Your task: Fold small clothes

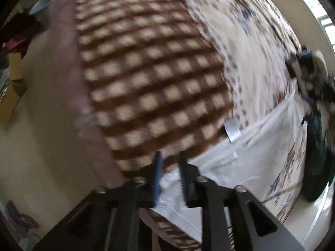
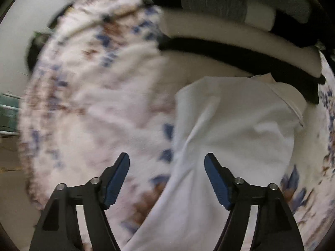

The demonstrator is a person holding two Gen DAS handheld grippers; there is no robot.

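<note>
A white garment [image 1: 249, 159] lies on the floral bedsheet [image 1: 257, 48], with a grey label [image 1: 232, 130] on its edge. My left gripper [image 1: 170, 156] is nearly shut, its fingers a narrow gap apart at the garment's edge; whether cloth is pinched is unclear. In the right wrist view the same white garment [image 2: 230, 129] lies partly folded on the floral bedsheet [image 2: 94, 104], collar toward the far right. My right gripper [image 2: 167, 159] is open and empty, hovering over the garment's near left edge.
A brown-and-cream checked blanket [image 1: 146, 73] covers the bed left of the garment, with a pinkish border [image 1: 69, 62]. A dark patterned cloth [image 1: 316, 113] lies at the right. Stacked folded clothes [image 2: 230, 21] in white, grey and black lie beyond the garment.
</note>
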